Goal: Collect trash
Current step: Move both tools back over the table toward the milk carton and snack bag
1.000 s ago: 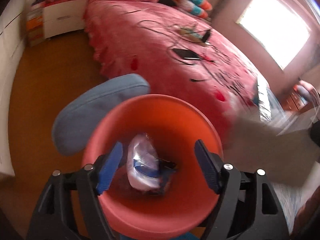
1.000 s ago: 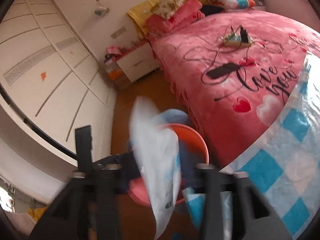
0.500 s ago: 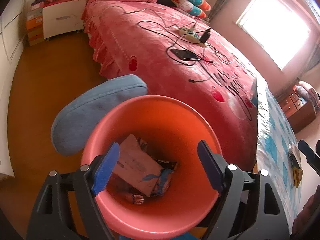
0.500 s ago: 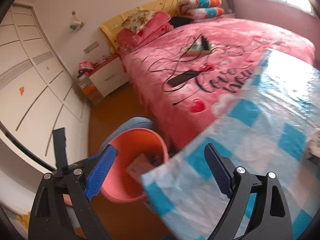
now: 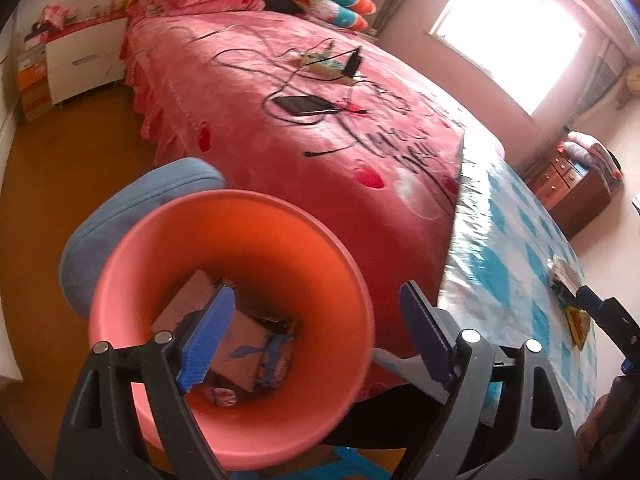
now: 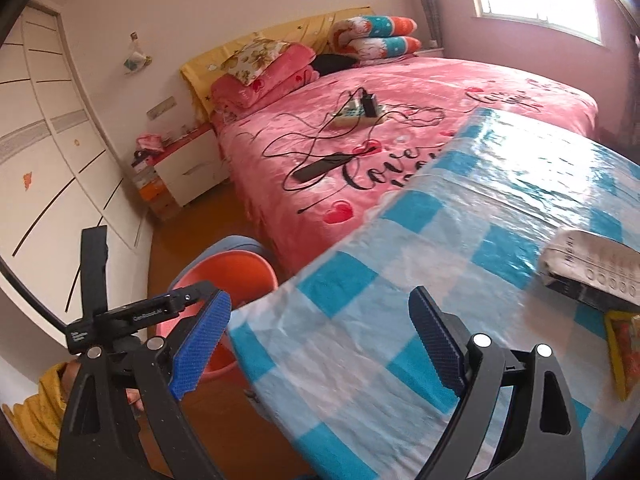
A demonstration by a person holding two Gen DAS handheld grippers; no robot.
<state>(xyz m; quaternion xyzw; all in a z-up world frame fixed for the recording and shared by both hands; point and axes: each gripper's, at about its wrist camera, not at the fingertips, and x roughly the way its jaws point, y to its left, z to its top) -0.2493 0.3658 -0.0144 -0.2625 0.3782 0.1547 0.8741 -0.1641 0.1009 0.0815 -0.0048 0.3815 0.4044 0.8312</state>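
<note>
An orange bin [image 5: 320,272] stands on the floor by the table; it also shows in the right wrist view [image 6: 236,272]. Inside lie a pinkish carton [image 5: 240,340] and several wrappers. My left gripper [image 5: 316,336] hovers open and empty over the bin's mouth. My right gripper [image 6: 320,336] is open and empty above the blue-checked table [image 6: 440,264]. On the table at the right lie a white and black packet [image 6: 592,268] and a yellow wrapper [image 6: 624,352]. The yellow wrapper also shows in the left wrist view [image 5: 578,326].
A blue cushion [image 5: 132,208] lies behind the bin. A pink bed [image 6: 400,128] with a power strip, cables and a phone fills the middle. A white nightstand [image 6: 188,168] and wardrobe stand at the left.
One second ago my right gripper held a white bag over the bin; it has let go, and a carton now lies in the bin. The right gripper has swung right over the table.
</note>
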